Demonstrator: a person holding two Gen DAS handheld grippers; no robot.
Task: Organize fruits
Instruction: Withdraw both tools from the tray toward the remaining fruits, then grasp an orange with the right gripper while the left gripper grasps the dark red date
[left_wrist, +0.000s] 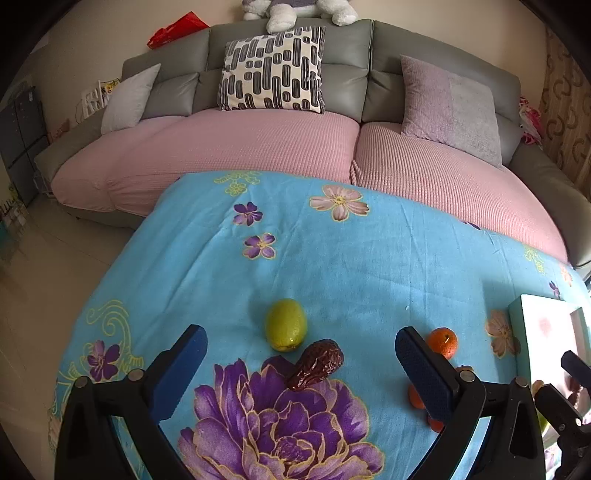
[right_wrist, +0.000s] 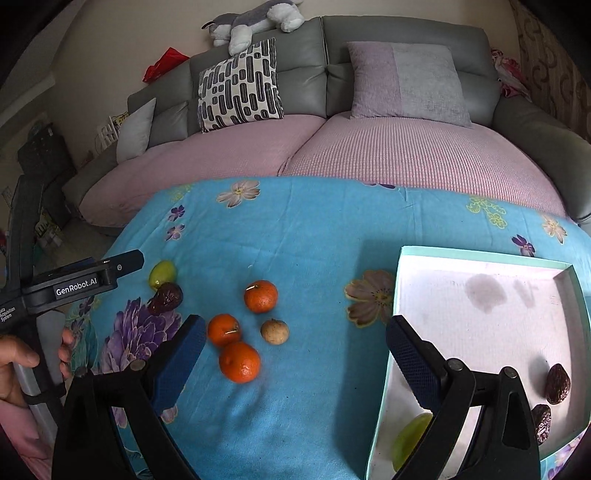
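My left gripper (left_wrist: 299, 354) gapes wide, holding nothing; the red date (left_wrist: 316, 363) lies on the blue cloth (left_wrist: 369, 266) between its fingers, long axis slanting from near-left to far-right, with the green fruit (left_wrist: 286, 325) just behind it. My right gripper (right_wrist: 295, 341) is also wide open and empty, over the tangerines (right_wrist: 239, 361).

**Colours and patterns on table and sofa**

Cloth (right_wrist: 314, 240) was sky blue with purple, pink and yellow flowers; three mandarins (right_wrist: 260, 296) were orange; green fruit (left_wrist: 286, 325) was yellow-green; date (left_wrist: 317, 363) was dark reddish brown; round fruit (right_wrist: 274, 331) was tan; box (right_wrist: 480, 325) was white inside with a mint rim and grey stains; gripper pads (left_wrist: 424, 369) were dark blue; sofa (left_wrist: 343, 48) was grey with pink seat covers; middle cushion (left_wrist: 273, 70) was cream with black dashes.
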